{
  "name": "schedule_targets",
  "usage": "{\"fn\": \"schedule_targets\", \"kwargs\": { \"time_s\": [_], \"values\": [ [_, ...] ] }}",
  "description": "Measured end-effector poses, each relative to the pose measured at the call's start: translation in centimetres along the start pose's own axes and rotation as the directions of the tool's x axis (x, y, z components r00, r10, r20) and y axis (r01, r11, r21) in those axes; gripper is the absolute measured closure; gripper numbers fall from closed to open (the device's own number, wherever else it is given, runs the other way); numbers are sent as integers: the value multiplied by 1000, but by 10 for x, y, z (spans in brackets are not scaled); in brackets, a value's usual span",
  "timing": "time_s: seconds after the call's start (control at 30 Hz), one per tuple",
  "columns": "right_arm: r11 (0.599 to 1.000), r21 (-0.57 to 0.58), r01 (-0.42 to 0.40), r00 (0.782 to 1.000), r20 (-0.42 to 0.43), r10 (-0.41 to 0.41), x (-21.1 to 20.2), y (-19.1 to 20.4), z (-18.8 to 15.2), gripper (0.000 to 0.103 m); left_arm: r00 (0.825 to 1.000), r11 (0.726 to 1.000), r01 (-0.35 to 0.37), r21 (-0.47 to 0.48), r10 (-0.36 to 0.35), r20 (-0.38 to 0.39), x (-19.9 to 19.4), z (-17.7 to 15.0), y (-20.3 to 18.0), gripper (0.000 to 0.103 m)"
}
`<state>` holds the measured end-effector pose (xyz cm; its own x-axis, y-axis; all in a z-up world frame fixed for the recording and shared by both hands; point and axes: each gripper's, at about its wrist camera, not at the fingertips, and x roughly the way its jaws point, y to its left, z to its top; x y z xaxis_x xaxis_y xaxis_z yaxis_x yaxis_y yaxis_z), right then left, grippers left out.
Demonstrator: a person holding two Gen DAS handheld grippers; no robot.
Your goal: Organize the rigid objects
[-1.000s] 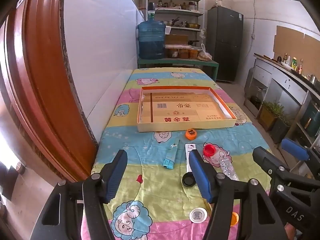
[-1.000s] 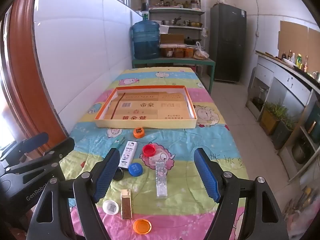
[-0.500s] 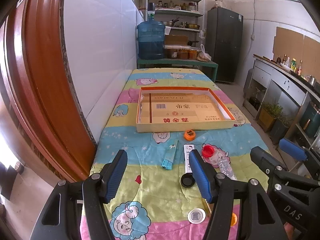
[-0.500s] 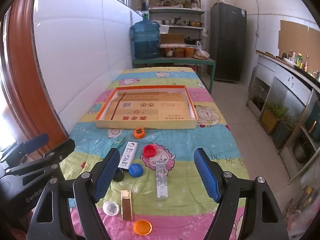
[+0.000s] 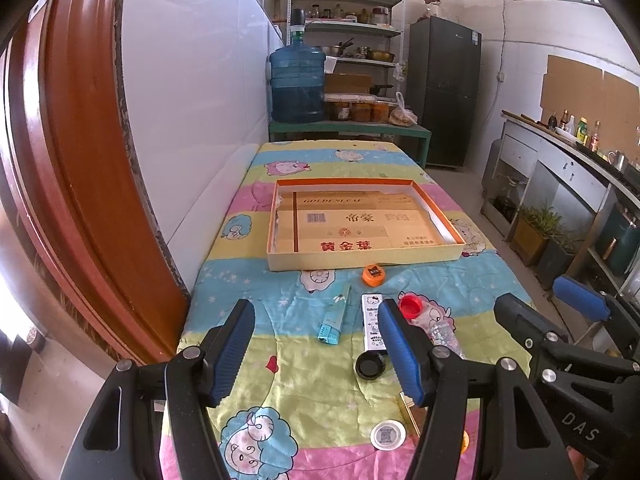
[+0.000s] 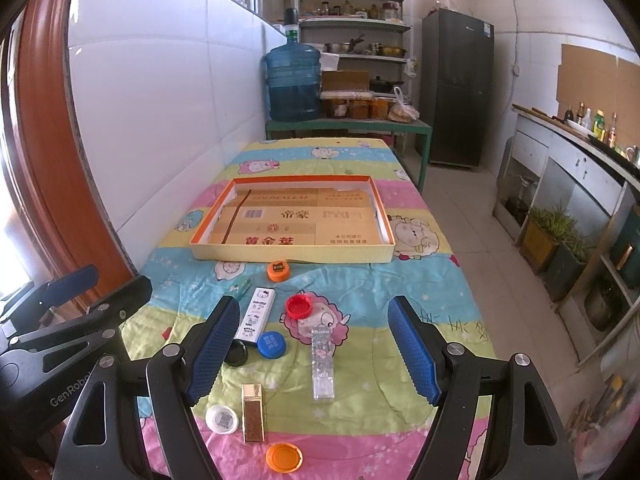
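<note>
both the left gripper [image 5: 320, 350] and right gripper [image 6: 314, 356] have backed off a touch, jaws wide and empty, caps and lighters still scattered lower centre below the tray [image 6: 294, 256], so nothing sorted yet

Caps [image 6: 299, 306] and lighters [image 6: 322, 363] lie on the table [image 6: 452, 300] before the tray [image 6: 292, 255].

You are working in a home kitchen: open shelves [image 6: 354, 12] are holding pots and jars at the far wall, a dark fridge [image 6: 458, 88] is standing beside them, a blue water jug [image 6: 293, 80] is sitting on a green bench [image 6: 348, 125], and sauce bottles [image 6: 596, 124] are lining the counter [image 6: 568, 148] to your right.
</note>
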<state>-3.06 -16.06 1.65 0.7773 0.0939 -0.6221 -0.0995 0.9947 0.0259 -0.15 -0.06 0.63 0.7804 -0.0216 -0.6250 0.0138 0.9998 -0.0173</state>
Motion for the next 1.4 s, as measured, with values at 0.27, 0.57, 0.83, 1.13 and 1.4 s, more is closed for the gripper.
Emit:
{"fn": "schedule_targets", "kwargs": {
  "time_s": [0.27,0.57,0.83,1.13,1.4],
  "values": [
    [1000,-1,-4,1000,0,4,-1,-1,1,25,1000,1000,12,0,-12,3,-1,2,0,39],
    [1000,-6,-7,1000,-6,7,0,0,3,25,1000,1000,23,0,-23,-1,0,3,-1,39],
    [1000,-6,-9,1000,-9,9,1,0,3,25,1000,1000,23,0,-23,-1,0,2,-2,39],
    [1000,-5,-9,1000,-12,9,3,0,1,25,1000,1000,22,-3,-22,-7,2,2,-1,39],
    [1000,-4,-12,1000,-17,12,6,-2,-1,25,1000,1000,22,-3,-22,-16,6,-1,-1,39]
  ]
}}
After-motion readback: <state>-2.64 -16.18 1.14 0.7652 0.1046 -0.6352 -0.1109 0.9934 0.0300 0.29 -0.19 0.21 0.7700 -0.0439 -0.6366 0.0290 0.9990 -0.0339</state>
